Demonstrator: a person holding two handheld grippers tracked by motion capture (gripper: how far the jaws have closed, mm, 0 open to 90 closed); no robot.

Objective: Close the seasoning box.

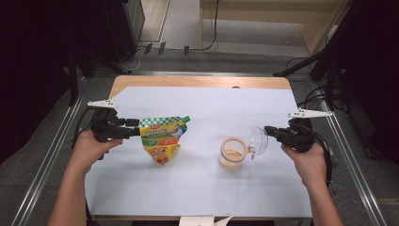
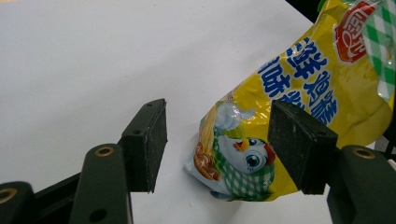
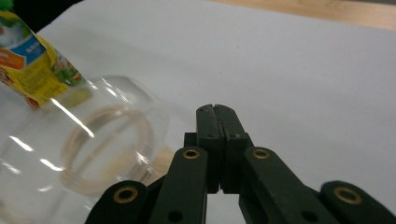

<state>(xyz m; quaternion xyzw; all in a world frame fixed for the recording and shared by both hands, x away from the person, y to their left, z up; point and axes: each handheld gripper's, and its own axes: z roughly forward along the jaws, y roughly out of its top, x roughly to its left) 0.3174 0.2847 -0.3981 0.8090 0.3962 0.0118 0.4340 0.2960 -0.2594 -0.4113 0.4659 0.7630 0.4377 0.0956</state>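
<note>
Two sets of fingers: my left gripper (image 2: 217, 149) stands released around the yellow pouch (image 2: 299, 98); my right gripper (image 3: 217, 112) is clenched empty beside the clear lid (image 1: 258, 140).

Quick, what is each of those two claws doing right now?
Left gripper: open, jaws either side of the yellow pouch, not pressing it.
Right gripper: closed, empty, beside the clear jar.

Both forearms enter from the near side. Left gripper (image 1: 134, 130) held level, pointing inward, jaws apart. Right gripper (image 3: 217, 112) held level, pointing inward, jaws pressed fully together, nothing visible between them.
</note>
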